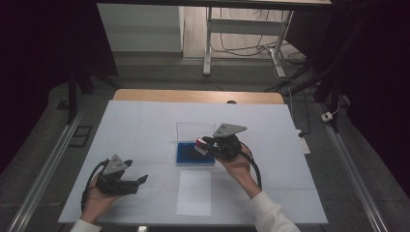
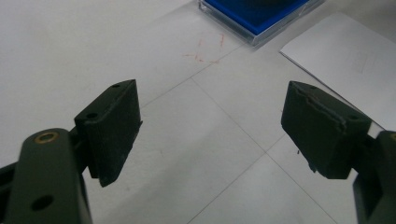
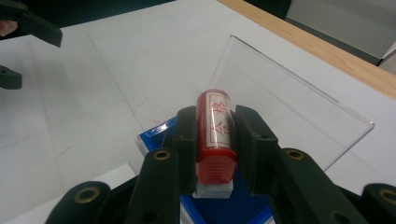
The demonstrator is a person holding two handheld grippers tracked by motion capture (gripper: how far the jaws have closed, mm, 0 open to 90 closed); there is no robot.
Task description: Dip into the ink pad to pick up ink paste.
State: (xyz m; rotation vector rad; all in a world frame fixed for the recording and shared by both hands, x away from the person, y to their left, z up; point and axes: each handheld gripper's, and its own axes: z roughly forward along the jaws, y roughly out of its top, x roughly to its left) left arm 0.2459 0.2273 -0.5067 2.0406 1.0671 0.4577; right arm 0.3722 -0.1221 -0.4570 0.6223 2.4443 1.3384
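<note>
Red stamp [image 3: 215,135] clamped in right gripper [image 3: 215,140] above blue-lined clear case [image 1: 195,153].

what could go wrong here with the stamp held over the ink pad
The right gripper clamps the red stamp by its round sides, so it might twist or slip when pressed. The ink pad case's clear lid stands open just beyond it and could get knocked. The paper sheet lies loose and the left gripper is off it.

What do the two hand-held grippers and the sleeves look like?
Both are black. The left hand-held gripper and the right hand-held gripper each carry a grey three-cornered plate on top and trail a black cable. Up close, the jaws are blocky, and the linkage arms have brass-coloured pivot holes. The person's sleeves are white.
</note>
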